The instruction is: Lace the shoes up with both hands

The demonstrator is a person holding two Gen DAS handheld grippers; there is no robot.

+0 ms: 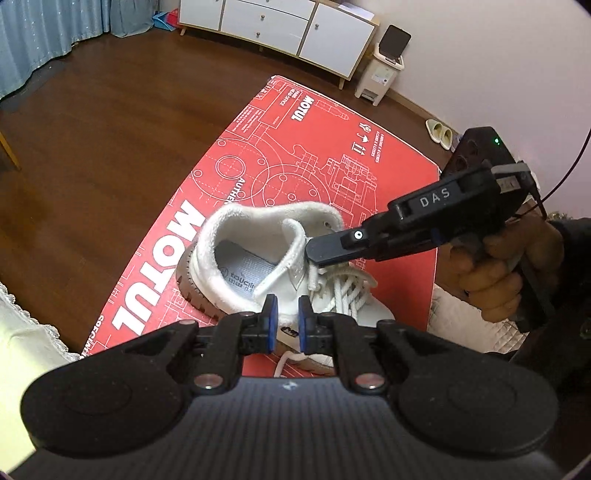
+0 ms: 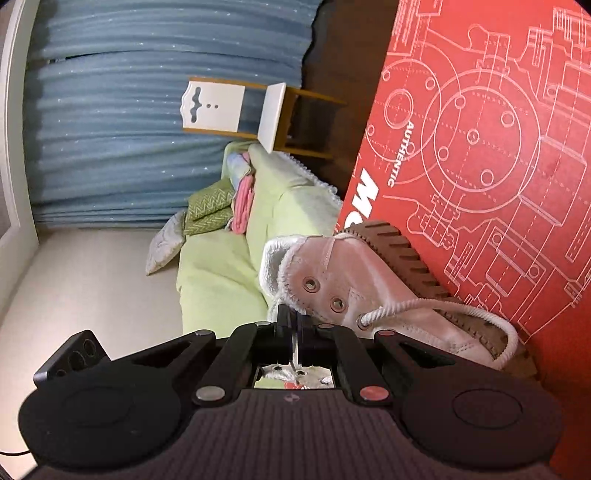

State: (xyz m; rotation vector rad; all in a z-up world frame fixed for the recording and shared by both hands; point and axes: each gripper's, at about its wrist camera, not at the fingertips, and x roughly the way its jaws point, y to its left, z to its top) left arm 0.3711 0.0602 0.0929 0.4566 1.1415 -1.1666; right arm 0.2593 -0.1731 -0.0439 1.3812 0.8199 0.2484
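Room first: brown wood floor, white cabinet and a small bin at the far wall, all well apart from the work. Nothing of it stands in the way.

On the red printed tabletop lies the shoe, white w/ brown sole. In the left wrist view its long axis runs diagonal, w/ the heel to the upper left. The toe goes to the lower right, partly under the left tongs.

The left tongs hang above the near side of the shoe, just below the collar. Their blue pads stand a little apart & we see nothing pressed between them, so they hold nothing.

The right tongs, in a hand, come in from the right. Their tip is at the tongue, directly over the top of the lacing. Jaws are nearly together & a thin white strand sits between them. We judge it is the end of the lace, pinched.

The lace criss-crosses the lower rows. In the right wrist view two upper eyelets are not yet filled; the lace leaves from the third.

So the coming move turns on the right tongs, as the free eyelets are just beside their tip. The left tongs are nearer to the collar and could steady it. The tongue may block the way.
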